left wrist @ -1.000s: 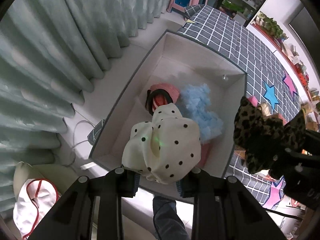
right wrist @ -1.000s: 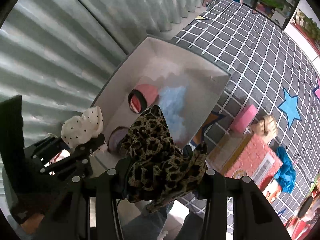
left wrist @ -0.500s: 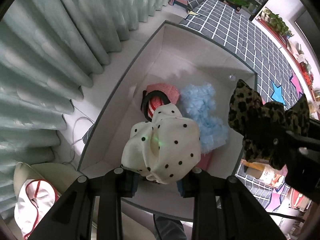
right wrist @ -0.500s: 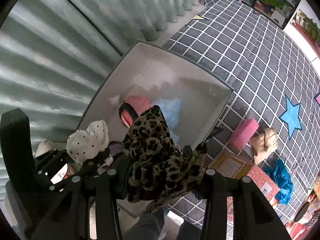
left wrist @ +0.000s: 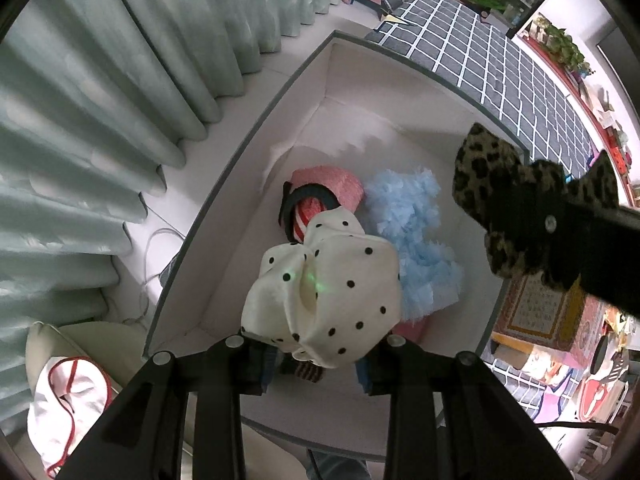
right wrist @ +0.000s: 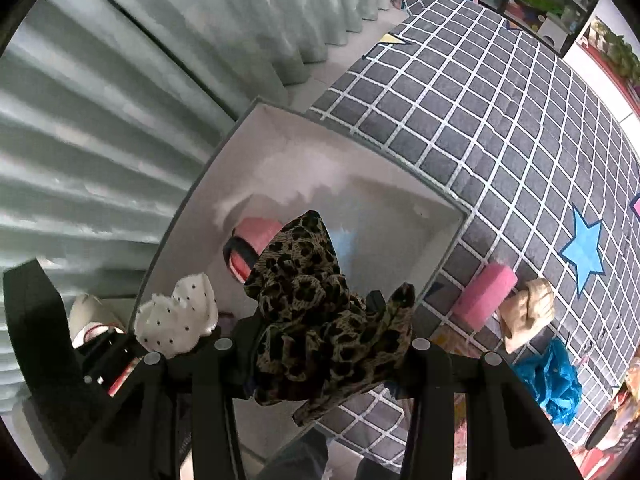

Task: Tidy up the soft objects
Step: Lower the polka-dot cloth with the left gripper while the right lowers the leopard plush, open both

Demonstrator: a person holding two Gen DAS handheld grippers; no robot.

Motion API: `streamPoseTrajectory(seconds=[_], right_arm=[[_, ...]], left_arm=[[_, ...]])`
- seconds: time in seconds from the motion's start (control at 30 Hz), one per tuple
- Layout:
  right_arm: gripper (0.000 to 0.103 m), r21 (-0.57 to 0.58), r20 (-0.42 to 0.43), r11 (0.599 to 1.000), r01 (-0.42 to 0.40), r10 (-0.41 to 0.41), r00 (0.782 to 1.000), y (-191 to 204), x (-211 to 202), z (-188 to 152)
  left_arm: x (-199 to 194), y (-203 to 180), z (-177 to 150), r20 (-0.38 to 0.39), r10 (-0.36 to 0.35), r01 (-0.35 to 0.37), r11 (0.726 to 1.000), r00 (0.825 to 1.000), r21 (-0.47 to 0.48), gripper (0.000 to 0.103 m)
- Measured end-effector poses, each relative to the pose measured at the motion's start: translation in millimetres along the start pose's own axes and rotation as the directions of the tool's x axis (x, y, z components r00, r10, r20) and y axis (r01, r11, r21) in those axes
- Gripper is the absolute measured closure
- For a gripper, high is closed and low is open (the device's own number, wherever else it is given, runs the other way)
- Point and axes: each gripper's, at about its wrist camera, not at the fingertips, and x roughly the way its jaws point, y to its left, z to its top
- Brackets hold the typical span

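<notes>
At the left, the left gripper (left wrist: 316,364) points straight down over the white box (left wrist: 224,184), its jaws pinching the white polka-dot cloth (left wrist: 324,296), which bulges out between and ahead of the fingers; the jaws have just been opening slightly with the cloth between them. Below it in the box lie a pink roll (left wrist: 332,188) and a pale blue fluffy piece (left wrist: 416,236). Farther right, the right gripper (right wrist: 320,360) clamps a leopard-print cloth (right wrist: 316,300) bunched between its fingers, above the box's near right wall. On the checked rug (right wrist: 500,120) beside the box lies a pink roll (right wrist: 486,290).
</notes>
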Motion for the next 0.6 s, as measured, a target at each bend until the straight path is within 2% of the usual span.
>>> streamPoseTrajectory(seconds=[0.1, 0.17, 0.2, 0.27, 0.33, 0.4, 0.47, 0.53, 0.6], right_arm=[[0.057, -0.007, 0.013, 1.0, -0.007, 0.007, 1.0, 2, -1, 8], [0.057, -0.019, 0.028, 1.0, -0.013, 0.014, 1.0, 5, -2, 12], [0.053, -0.024, 0.034, 1.0, -0.016, 0.017, 0.999, 6, -3, 13], [0.045, -0.033, 0.046, 0.999, -0.021, 0.022, 0.999, 7, -5, 15], [0.029, -0.038, 0.058, 0.999, -0.019, 0.022, 0.998, 7, -8, 15], [0.025, -0.036, 0.07, 0.999, -0.012, 0.014, 0.997, 5, -12, 13], [0.02, -0.029, 0.073, 0.999, -0.015, 0.017, 0.997, 3, -15, 12], [0.0, -0.006, 0.072, 1.0, 0.008, -0.007, 0.997, -5, -21, 10], [0.0, 0.028, 0.087, 0.999, -0.034, 0.031, 0.996, -16, -30, 6]], left_arm=[[0, -1, 3, 0.008, 0.004, -0.004, 1.0, 1.0, -0.002, 0.06], [-1, -2, 4, 0.017, 0.021, -0.021, 1.0, 1.0, -0.006, 0.046], [-2, -1, 4, 0.023, 0.03, -0.03, 1.0, 0.999, -0.008, 0.042], [-3, -1, 5, 0.027, 0.034, -0.034, 0.999, 0.999, -0.011, 0.027], [-4, -1, 4, 0.033, 0.026, -0.025, 1.0, 0.999, -0.014, 0.022], [-6, -1, 3, 0.046, 0.023, -0.022, 1.0, 0.999, -0.02, 0.018], [-6, -2, 2, 0.041, 0.021, -0.02, 1.0, 0.999, -0.023, 0.003], [-8, 0, 2, 0.036, 0.003, -0.001, 0.999, 0.999, -0.039, 0.0], [-9, -1, 2, 0.023, -0.033, 0.034, 0.998, 0.999, -0.044, 0.0]])
